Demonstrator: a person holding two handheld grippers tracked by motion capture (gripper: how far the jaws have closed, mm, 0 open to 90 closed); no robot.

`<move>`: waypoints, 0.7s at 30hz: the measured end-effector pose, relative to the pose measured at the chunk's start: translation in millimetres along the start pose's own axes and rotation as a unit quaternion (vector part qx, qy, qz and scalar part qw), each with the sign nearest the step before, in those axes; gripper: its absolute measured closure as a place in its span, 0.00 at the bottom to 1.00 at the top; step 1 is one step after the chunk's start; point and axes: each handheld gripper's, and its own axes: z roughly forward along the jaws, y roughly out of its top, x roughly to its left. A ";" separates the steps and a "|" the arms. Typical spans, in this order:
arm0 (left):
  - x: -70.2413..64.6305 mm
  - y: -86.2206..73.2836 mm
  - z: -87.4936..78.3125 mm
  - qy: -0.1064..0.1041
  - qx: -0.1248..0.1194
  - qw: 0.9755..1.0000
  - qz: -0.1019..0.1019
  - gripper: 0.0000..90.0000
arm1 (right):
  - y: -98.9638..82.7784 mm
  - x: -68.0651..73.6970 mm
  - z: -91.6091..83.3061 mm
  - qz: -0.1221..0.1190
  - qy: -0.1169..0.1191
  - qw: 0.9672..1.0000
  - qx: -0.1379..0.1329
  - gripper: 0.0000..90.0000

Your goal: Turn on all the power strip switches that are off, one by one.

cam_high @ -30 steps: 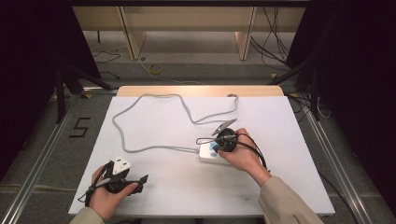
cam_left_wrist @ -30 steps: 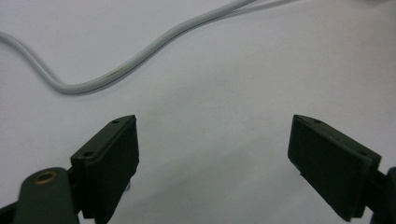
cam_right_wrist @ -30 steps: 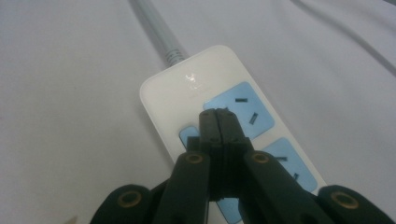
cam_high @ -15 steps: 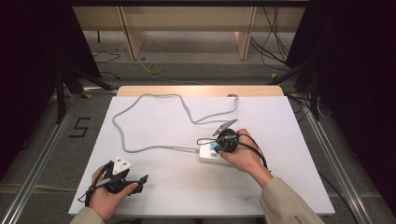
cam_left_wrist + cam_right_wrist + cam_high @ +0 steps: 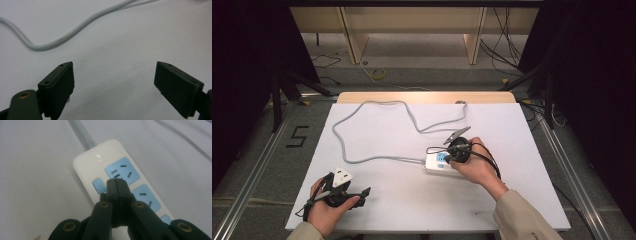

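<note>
White table [image 5: 412, 210] on a dim floor with metal rails at both sides and wooden legs at 12 o'clock beyond the far edge. Right gripper [image 5: 116, 182]: jaws pressed together with nothing between them, tips resting on or just over the power strip [image 5: 117, 173], beside its blue switch button [image 5: 98, 185] and at the near edge of the first blue socket [image 5: 122, 171]. In the high view the power strip [image 5: 438, 163] lies right of table centre under the right hand [image 5: 474, 165], long axis running roughly 9 to 3 o'clock, cord end pointing to 9. Grey cord [image 5: 372, 127] leaves that end, runs left, then loops up toward 12 and back across. Left gripper [image 5: 113, 82]: jaws spread wide, holding nothing, over bare table with a cord bend [image 5: 50, 41] ahead. Left hand [image 5: 329, 205] sits at 7 o'clock near the front edge, well apart from the strip.
</note>
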 end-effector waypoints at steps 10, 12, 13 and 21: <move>-0.3 0.1 0.0 0.000 0.000 1.000 0.000 0.18 | -3.2 -2.7 -5.7 0.004 -0.005 1.000 0.004 1.00; -0.2 0.0 -0.1 0.000 0.000 1.000 0.001 0.18 | -3.9 -3.8 -6.0 0.004 -0.005 1.000 0.003 1.00; -0.2 0.0 -0.1 0.000 -0.001 1.000 0.000 0.18 | -4.1 -4.2 -6.3 0.004 -0.006 1.000 0.002 1.00; -0.5 0.2 -0.2 0.000 0.001 1.000 0.001 0.18 | -6.6 -6.5 -8.9 0.006 -0.007 1.000 0.006 1.00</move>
